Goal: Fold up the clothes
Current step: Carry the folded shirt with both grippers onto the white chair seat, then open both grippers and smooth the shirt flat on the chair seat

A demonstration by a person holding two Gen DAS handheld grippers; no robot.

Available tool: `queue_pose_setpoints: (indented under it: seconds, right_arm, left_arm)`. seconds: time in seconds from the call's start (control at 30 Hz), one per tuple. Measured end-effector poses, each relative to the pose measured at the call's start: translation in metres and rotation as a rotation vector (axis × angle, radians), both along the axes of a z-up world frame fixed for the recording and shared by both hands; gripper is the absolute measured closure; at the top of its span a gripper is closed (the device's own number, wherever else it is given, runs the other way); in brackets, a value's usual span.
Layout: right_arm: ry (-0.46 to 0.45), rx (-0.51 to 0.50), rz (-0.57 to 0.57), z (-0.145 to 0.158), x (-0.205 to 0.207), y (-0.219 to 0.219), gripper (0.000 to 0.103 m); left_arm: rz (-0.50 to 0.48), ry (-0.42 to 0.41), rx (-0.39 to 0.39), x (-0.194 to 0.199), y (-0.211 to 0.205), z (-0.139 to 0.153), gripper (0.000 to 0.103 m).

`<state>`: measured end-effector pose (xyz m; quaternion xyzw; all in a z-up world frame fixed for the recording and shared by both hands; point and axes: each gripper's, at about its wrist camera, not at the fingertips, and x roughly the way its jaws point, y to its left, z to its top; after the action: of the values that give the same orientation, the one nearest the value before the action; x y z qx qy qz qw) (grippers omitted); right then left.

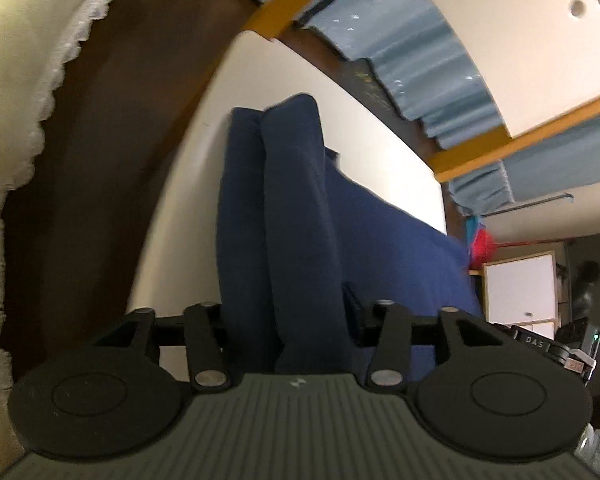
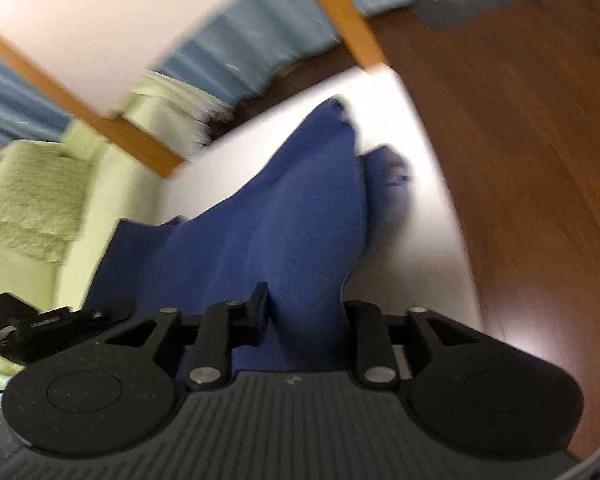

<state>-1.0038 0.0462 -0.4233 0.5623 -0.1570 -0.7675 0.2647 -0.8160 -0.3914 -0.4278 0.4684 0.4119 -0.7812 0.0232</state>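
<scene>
Navy garment [image 1: 284, 216] lies on the white table [image 1: 380, 128], bunched into long ridges that run away from both cameras; in the right wrist view its far end tapers to a point near the table's far edge [image 2: 412, 120]. Left gripper [image 1: 296, 320]: cloth fills the gap between the jaws, but fingertips are hidden under it, so can't tell if the pads bite or just straddle. Right gripper [image 2: 304, 312]: same story, fabric between the jaws, one finger [image 2: 258, 312] visible against the cloth, frame is motion-blurred, grip not confirmable. Handling guess: soft knit, light, zero stiffness, so it drapes and sags wherever unsupported and won't hold a crease by itself. Matte weave, likely not slippery. Nothing fragile. Best hold is at hems or corners, pinching both layers together, one gripper per corner, keep it taut between them so the fold line lands straight. Grabbing mid-ridge just drags a wad.
</scene>
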Motion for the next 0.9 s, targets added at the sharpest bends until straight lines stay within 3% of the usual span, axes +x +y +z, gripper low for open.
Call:
queue_pose_setpoints:
  seconds: [0.1, 0.2, 0.27, 0.33, 0.43, 0.5, 0.6, 0.7, 0.77, 0.83, 0.9]
  right_arm:
    - [0.108, 0.094, -0.088, 0.02, 0.001, 0.015, 0.072]
    - [0.29, 0.217, -0.048, 0.053, 0.023, 0.012, 0.07]
    - [0.37, 0.236, 0.016, 0.066, 0.043, -0.001, 0.07]
    - [0.383, 0.223, 0.08, 0.068, 0.066, -0.021, 0.07]
    - [0.374, 0.229, 0.199, 0.049, 0.106, -0.056, 0.073]
    - [0.402, 0.236, 0.225, 0.031, 0.121, -0.066, 0.073]
    - [0.417, 0.245, 0.223, 0.011, 0.123, -0.073, 0.074]
    - [0.422, 0.291, 0.268, -0.011, 0.116, -0.079, 0.074]
    - [0.444, 0.311, 0.296, -0.015, 0.108, -0.077, 0.062]
    - [0.441, 0.329, 0.303, -0.017, 0.098, -0.073, 0.056]
    - [0.459, 0.368, 0.299, -0.017, 0.083, -0.063, 0.057]
  left_arm:
    - [0.004, -0.025, -0.164, 0.004, -0.009, 0.033, 0.036]
    - [-0.033, 0.02, -0.301, 0.014, -0.008, 0.073, 0.035]
    - [-0.063, 0.044, -0.339, 0.019, -0.001, 0.088, 0.033]
    - [-0.102, 0.054, -0.379, 0.024, 0.01, 0.092, 0.033]
    - [-0.185, 0.039, -0.399, 0.018, 0.022, 0.08, 0.033]
    - [-0.275, -0.003, -0.438, 0.01, 0.035, 0.055, 0.032]
    - [-0.261, -0.035, -0.421, 0.01, 0.04, 0.027, 0.026]
    - [-0.209, -0.035, -0.391, 0.022, 0.041, 0.023, 0.021]
    - [-0.189, -0.033, -0.386, 0.025, 0.047, 0.024, 0.02]
    - [-0.186, -0.03, -0.374, 0.023, 0.057, 0.024, 0.019]
    - [-0.194, -0.023, -0.363, 0.016, 0.069, 0.022, 0.017]
